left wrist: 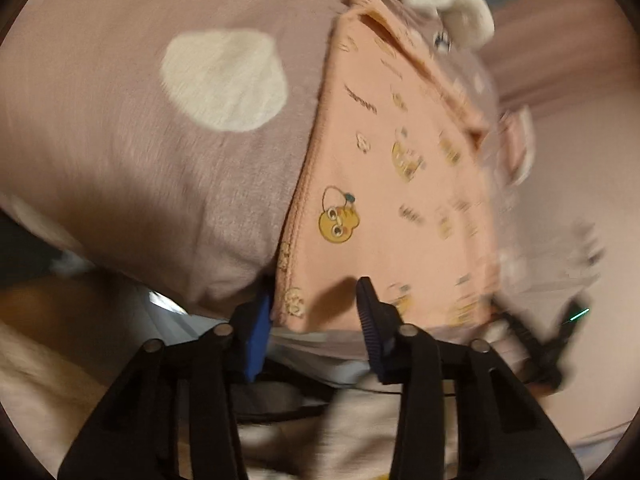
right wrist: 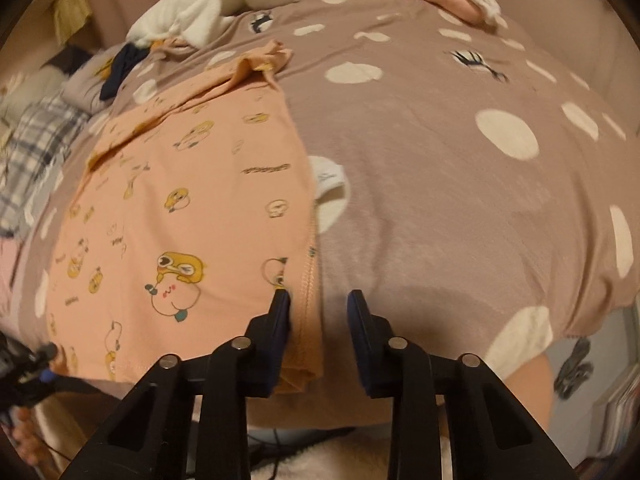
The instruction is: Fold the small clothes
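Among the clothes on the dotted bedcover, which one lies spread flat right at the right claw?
The peach cartoon-print garment. It lies spread flat with its near corner at the right claw, while the pink bundle and dark blue piece lie bunched up far behind.

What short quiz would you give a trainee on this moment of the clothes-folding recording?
1. True or false: the peach garment lies on a plain white sheet.
2. Where is the right gripper? A. straddling the garment's near right corner, at the stitched edge; B. resting on a plaid cloth; C. gripping a white plush toy.
3. How many grippers have part of the garment between their fingers?

Key:
1. False. It lies on a mauve bedspread with white dots.
2. A.
3. Two. The left gripper straddles the other near corner. Both have their jaws apart.
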Motion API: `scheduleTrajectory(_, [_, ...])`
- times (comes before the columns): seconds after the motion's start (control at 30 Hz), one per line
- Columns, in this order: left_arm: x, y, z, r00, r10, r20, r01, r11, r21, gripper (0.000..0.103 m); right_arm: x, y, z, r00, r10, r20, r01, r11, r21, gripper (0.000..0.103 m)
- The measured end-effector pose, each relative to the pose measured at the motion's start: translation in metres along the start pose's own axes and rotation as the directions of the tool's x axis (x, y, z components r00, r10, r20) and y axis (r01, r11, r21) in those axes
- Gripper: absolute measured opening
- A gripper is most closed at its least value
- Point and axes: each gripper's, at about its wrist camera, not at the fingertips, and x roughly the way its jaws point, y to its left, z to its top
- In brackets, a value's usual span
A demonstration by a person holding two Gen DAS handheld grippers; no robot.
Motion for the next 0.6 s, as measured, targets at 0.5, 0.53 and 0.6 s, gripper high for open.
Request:
scheduleTrajectory(0.5, [-0.01, -0.024, -0.001, 0.998, -0.006, 0.069, -0.001, 0.995, 0.104, 0.01, -0.005, -0.008, -0.007, 0.999, 0.039, -0.003, -0.038, 0.998, 0.041, 0.014])
scheduleTrajectory(0.53, [-0.011, -0.026, -0.002, 0.997, 0.002, 0.077, -0.011, 0.993, 0.114, 0.01, -0.003, -0.013, -0.006, 0.998, 0.06, -0.01, -0.059, 0.995, 0.075, 0.014])
scheduleTrajectory(0.6, [-0.013, -0.031, -0.003, 0.996, 0.012, 0.094, -0.025, 0.99, 0.14, 0.009, -0.004, -0.019, -0.005, 0.996, 0.09, -0.011, -0.089, 0.992, 0.095, 0.014])
